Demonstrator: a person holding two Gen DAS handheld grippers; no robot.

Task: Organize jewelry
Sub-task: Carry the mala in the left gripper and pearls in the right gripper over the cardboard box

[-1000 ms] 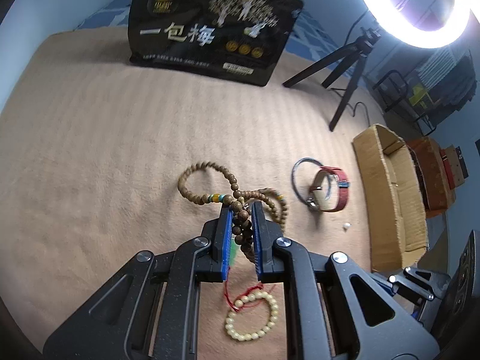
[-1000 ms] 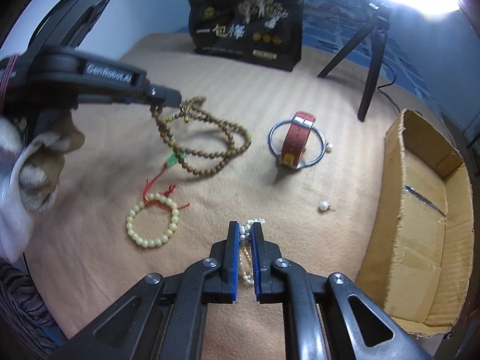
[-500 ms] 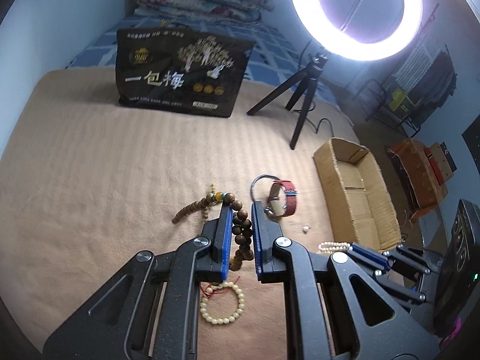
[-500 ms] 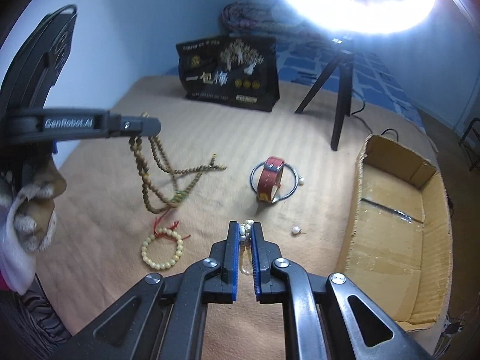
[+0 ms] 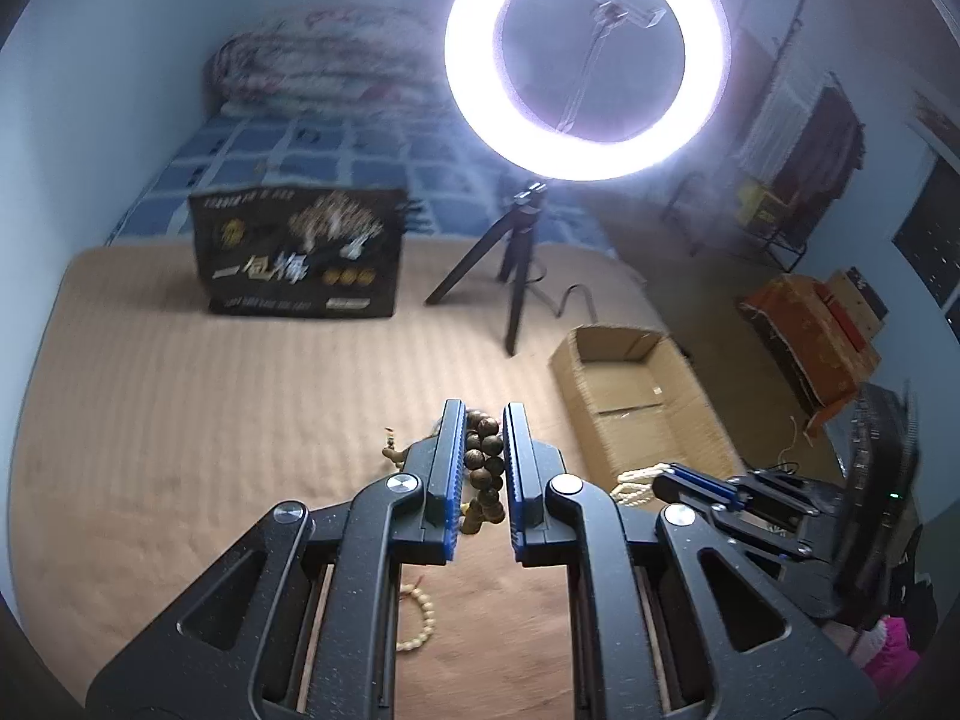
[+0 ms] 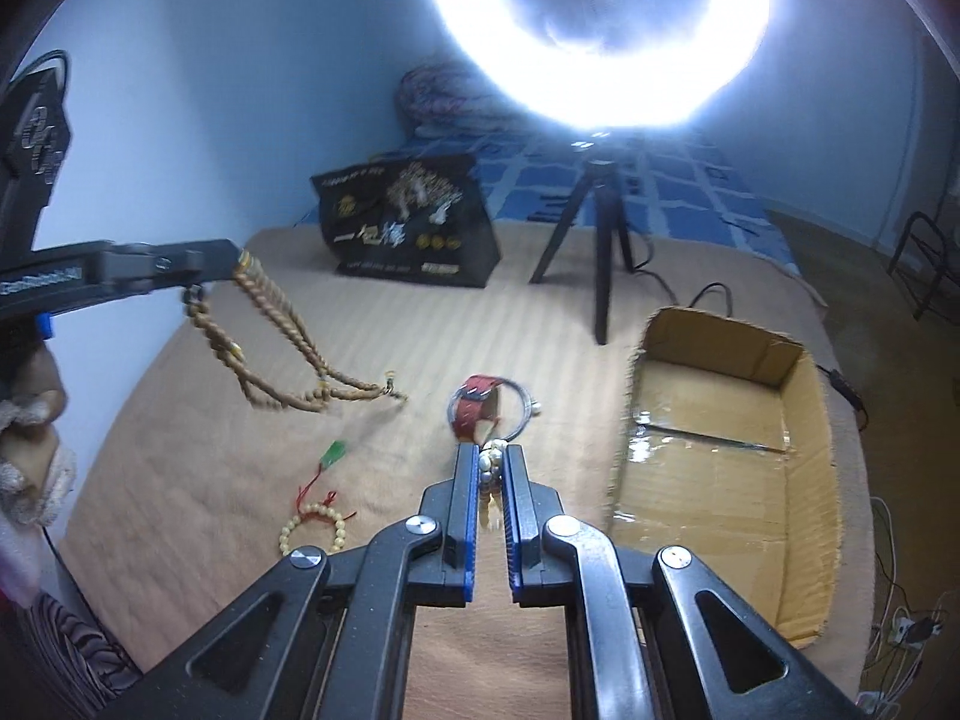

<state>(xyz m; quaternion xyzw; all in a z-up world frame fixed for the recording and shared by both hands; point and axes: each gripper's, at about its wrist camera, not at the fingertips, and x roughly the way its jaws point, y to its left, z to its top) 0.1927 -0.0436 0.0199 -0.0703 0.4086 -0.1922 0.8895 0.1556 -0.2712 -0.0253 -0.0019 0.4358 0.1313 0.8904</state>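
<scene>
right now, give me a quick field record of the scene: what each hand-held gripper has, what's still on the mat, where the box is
left hand-held gripper: shut on brown wooden bead necklace, strands dangling
right hand-held gripper: shut on pearl strand
on mat: cream bead bracelet, red-strap watch with a metal bangle
cardboard box: open, right of the jewelry, no jewelry visible inside

A ring light (image 5: 585, 57) at the top of both views floods the room with cool white; in the right wrist view it blows out into glare. Fisheye bending darkens the corners. The black bag (image 5: 300, 252) and background look motion-blurred.
</scene>
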